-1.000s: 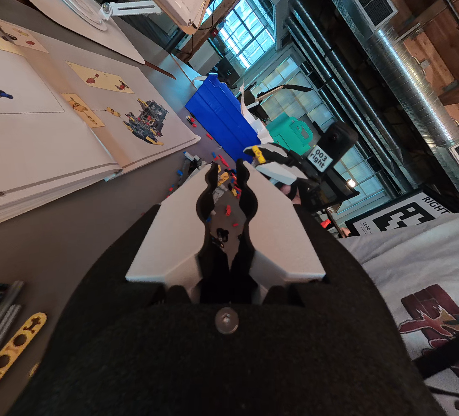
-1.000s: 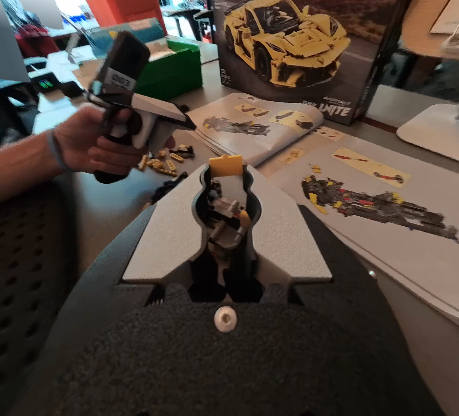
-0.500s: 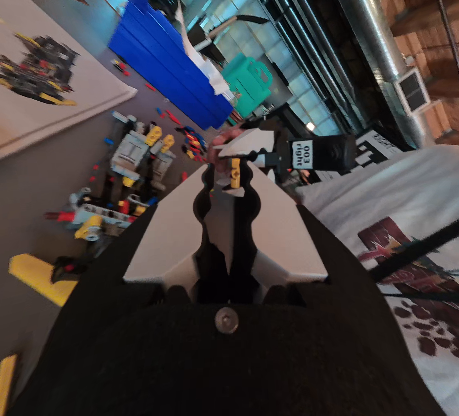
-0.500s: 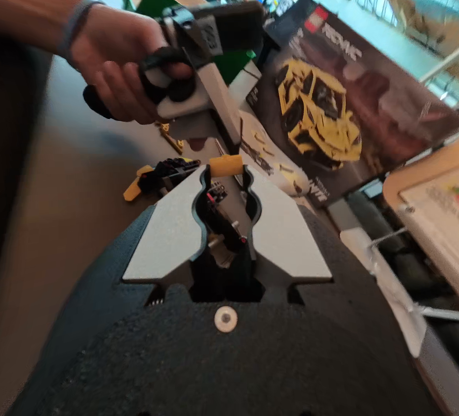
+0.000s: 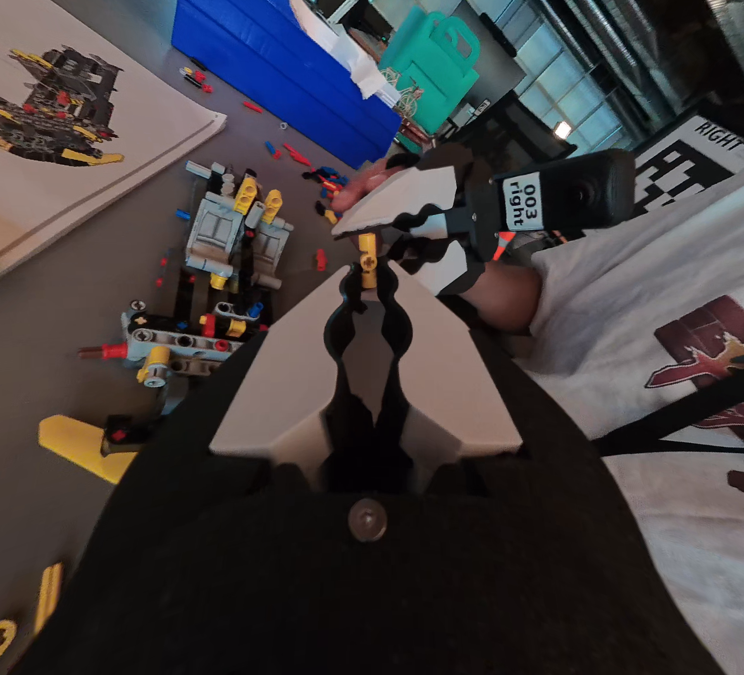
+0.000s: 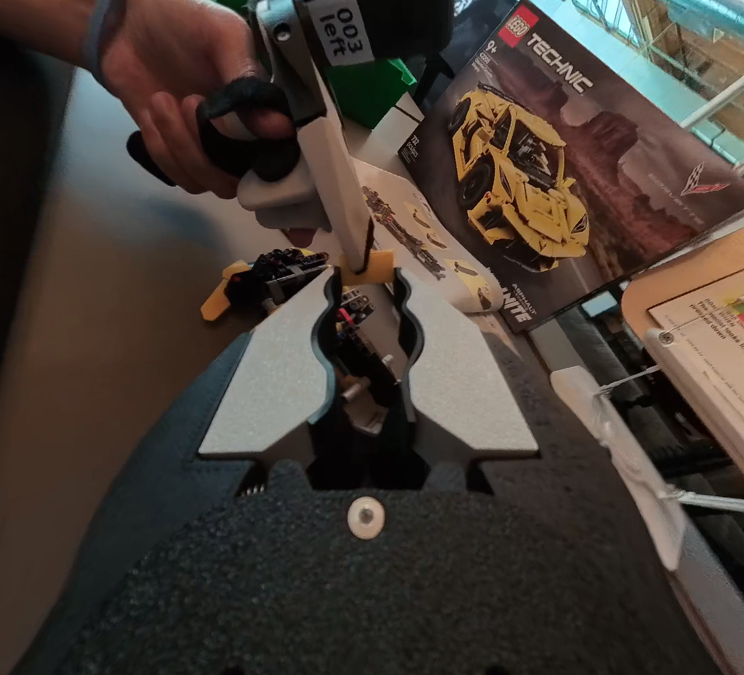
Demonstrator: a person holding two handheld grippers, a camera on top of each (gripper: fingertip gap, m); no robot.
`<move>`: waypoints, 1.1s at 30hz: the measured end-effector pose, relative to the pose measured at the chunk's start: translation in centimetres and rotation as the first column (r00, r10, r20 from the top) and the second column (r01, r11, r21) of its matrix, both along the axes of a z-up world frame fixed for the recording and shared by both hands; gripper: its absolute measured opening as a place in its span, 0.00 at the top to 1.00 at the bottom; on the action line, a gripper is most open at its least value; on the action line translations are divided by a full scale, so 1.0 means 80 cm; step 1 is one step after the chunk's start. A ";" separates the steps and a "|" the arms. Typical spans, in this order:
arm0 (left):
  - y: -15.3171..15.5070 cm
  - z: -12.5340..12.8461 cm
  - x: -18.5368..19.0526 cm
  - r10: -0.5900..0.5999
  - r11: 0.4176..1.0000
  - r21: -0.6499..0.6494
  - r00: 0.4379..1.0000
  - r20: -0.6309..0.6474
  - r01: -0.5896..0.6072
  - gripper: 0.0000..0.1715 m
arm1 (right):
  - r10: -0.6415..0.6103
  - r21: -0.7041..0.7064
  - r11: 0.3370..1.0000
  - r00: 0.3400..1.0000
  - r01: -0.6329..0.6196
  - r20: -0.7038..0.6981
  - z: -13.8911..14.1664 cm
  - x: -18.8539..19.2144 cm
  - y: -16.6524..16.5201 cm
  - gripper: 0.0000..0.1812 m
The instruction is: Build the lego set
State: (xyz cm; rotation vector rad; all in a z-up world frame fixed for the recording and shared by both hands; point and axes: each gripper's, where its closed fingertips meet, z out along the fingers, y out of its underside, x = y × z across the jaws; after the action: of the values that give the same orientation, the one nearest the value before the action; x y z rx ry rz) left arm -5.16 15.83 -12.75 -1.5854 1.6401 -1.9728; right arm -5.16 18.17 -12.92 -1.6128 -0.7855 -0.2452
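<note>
A small yellow connector piece (image 5: 367,262) is held in the air between both grippers. My left gripper (image 5: 368,280) is closed on its lower end. My right gripper (image 6: 367,276) holds the same piece (image 6: 372,264) across its tips. In the left wrist view the right gripper (image 5: 372,231) comes in from the right and grips the piece's top. In the right wrist view the left gripper (image 6: 358,259) comes down from above onto the piece. The partly built grey, black and yellow chassis (image 5: 225,253) lies on the table below.
An open instruction booklet (image 5: 80,124) lies at the left, and a blue bin (image 5: 261,43) stands behind it. Loose small pieces (image 5: 326,180) and a yellow panel (image 5: 76,442) lie on the table. The set's box (image 6: 563,172) and a green bin (image 6: 362,88) stand at the back.
My left gripper swung from the booklet side over to the right gripper and closed on the yellow piece. The right gripper tilted and kept hold of the piece.
</note>
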 end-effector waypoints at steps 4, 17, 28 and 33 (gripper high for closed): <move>0.028 -0.002 0.000 0.117 0.991 0.068 0.993 0.004 -0.117 0.97 | -0.103 0.122 0.986 0.992 0.112 -0.078 0.026 0.010 -0.011 0.88; 0.244 -0.069 -0.330 0.772 0.224 0.969 0.626 -0.113 -0.102 0.97 | -0.105 -0.071 0.994 0.950 0.088 -0.294 0.015 0.015 -0.010 0.87; 0.276 -0.113 -0.334 0.738 0.322 0.947 0.627 -0.249 -0.003 0.97 | -0.136 -0.150 0.984 0.942 0.094 -0.307 0.003 0.020 -0.011 0.93; 0.285 -0.117 -0.330 0.748 0.335 0.942 0.614 -0.252 -0.021 0.97 | -0.144 -0.167 0.982 0.916 0.086 -0.374 0.006 0.027 -0.011 0.93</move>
State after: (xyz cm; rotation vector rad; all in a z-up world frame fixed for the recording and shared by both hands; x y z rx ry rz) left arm -31.59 38.65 -22.12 -1.9337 1.6519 0.0000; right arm -3.00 17.31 -12.46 -1.7775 -0.4125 0.0508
